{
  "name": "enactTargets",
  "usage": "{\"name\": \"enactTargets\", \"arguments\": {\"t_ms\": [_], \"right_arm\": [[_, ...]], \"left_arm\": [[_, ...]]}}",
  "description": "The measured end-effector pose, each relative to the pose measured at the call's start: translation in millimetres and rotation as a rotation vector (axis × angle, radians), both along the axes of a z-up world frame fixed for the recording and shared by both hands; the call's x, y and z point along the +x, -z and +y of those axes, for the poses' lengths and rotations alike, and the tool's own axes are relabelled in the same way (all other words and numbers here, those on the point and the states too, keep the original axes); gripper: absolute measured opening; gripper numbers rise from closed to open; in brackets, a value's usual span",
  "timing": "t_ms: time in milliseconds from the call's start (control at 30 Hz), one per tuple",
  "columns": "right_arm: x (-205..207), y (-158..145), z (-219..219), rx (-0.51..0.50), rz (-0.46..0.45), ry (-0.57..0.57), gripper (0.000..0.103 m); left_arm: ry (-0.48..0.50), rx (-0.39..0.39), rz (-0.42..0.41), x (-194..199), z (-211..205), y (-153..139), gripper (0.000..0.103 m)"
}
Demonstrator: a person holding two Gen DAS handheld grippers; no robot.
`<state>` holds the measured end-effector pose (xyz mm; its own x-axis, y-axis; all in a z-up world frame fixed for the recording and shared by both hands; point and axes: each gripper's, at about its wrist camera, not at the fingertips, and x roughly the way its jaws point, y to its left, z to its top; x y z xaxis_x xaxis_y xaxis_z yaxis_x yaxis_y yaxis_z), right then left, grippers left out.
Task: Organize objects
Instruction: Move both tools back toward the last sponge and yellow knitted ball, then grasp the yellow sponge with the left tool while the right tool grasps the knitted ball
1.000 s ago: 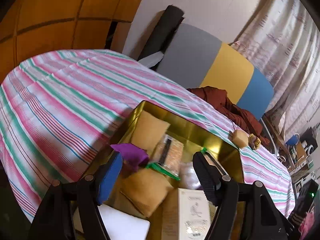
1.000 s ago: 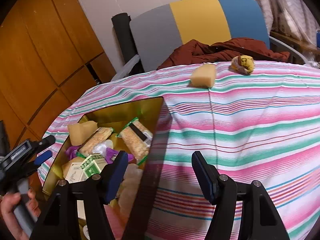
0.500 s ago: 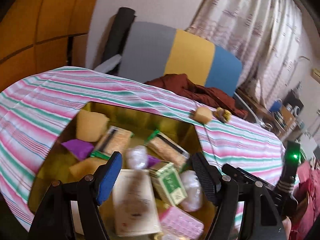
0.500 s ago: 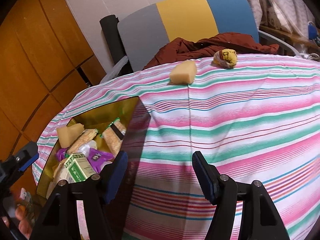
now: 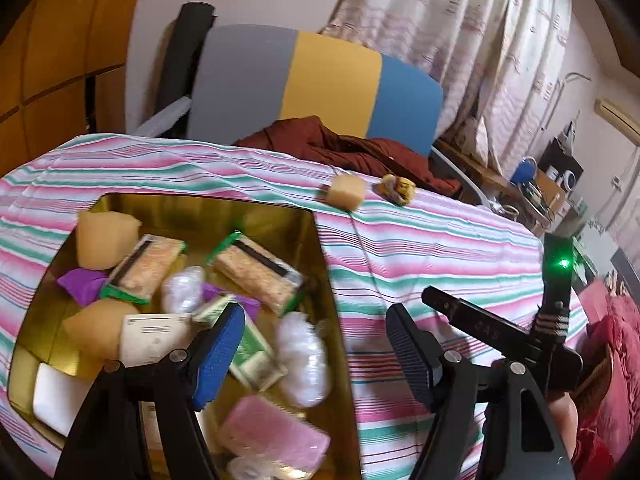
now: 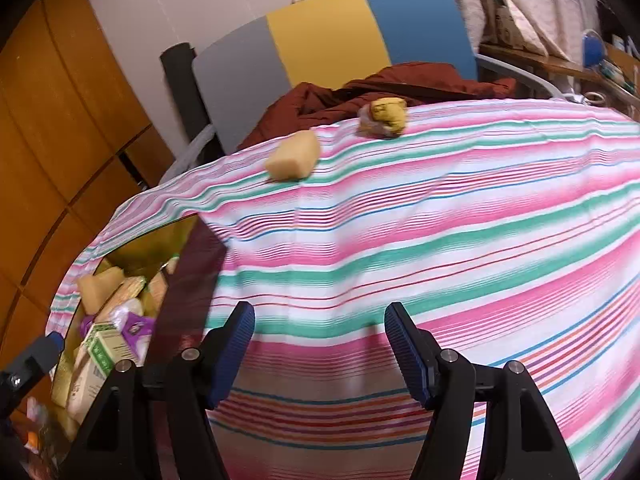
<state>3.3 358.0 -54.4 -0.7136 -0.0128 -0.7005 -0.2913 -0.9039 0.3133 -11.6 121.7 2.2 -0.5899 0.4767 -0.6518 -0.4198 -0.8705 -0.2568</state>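
Right wrist view puts the pale yellow foam sponge block (image 6: pixel 293 156) on the striped pink, green and white tablecloth (image 6: pixel 460 240), near the far edge of the table and well apart from the gold rectangular tin (image 6: pixel 176 240) at the left. Just beside it to the right lies a crumpled yellow-brown cloth ball (image 6: pixel 384 117). These two look like the only loose pieces not yet in the tin, so the block is probably the next thing to collect.

As a judgement, the block should be very light and soft, giving under pressure, with a rough surface that will not slip. A hold across its two longer flat faces, near the middle, should serve; a hard squeeze would only crush it. The cloth ball likely handles the same, though it may loosen.

The right gripper (image 6: pixel 320 344) hangs over the cloth with its blue pads spread wide and nothing between them. The left gripper (image 5: pixel 316 348) is likewise spread and empty, above the tin's near right corner.

Inside the tin sit other sponge pieces, cracker packets, purple wrappers, small boxes, a pink sponge and white wrapped lumps; the print on them is too blurred to read. The tin's near end is cut off by the fingers, and from the right wrist its wall hides most of the contents. A dark red garment (image 6: pixel 392 84) covers whatever lies behind the table edge.
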Motion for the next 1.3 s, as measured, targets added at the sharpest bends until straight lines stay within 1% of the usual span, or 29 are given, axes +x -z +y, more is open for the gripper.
{"name": "enactTargets", "arguments": {"t_ms": [100, 367, 533, 633, 700, 800, 900, 967, 1033, 1100, 1200, 1300], "right_arm": [[0.1, 1.0, 11.2, 0.008, -0.001, 0.017, 0.069], [-4.0, -0.7, 38.9, 0.089, -0.002, 0.045, 0.071], [-8.5, -1.2, 58.7, 0.177, 0.003, 0.078, 0.073], [-10.3, 0.7, 70.4, 0.248, -0.001, 0.108, 0.074], [-8.8, 3.7, 79.1, 0.274, -0.003, 0.141, 0.074], [-4.1, 9.5, 92.3, 0.230, -0.006, 0.194, 0.074], [1.5, 12.5, 97.7, 0.216, 0.008, 0.225, 0.074], [3.6, 12.8, 97.4, 0.217, 0.022, 0.234, 0.074], [5.4, 13.3, 97.7, 0.216, 0.034, 0.239, 0.074], [5.4, 14.9, 99.0, 0.212, 0.032, 0.244, 0.074], [4.2, 18.4, 100.5, 0.204, 0.021, 0.253, 0.074], [4.7, 21.0, 104.6, 0.183, 0.018, 0.257, 0.074]], "left_arm": [[0.035, -0.019, -0.005, 1.4, 15.4, -0.3, 0.074], [0.100, -0.059, -0.021, -5.9, 53.9, 0.0, 0.074], [0.137, -0.079, -0.021, -24.5, 86.3, -1.1, 0.074], [0.144, -0.088, -0.033, -38.8, 105.4, 0.3, 0.074], [0.139, -0.093, -0.033, -49.1, 116.9, 0.8, 0.074], [0.128, -0.120, -0.030, -71.0, 136.8, 5.5, 0.074], [0.100, -0.153, -0.047, -100.1, 153.8, 11.9, 0.074], [0.079, -0.164, -0.055, -119.6, 162.8, 16.6, 0.074], [0.042, -0.192, -0.055, -141.5, 171.4, 21.4, 0.074], [0.005, -0.238, -0.059, -163.7, 180.7, 29.1, 0.074], [-0.024, -0.288, -0.060, -189.9, 193.8, 39.3, 0.074], [-0.042, -0.298, -0.076, -211.1, 204.4, 47.4, 0.074]]}}
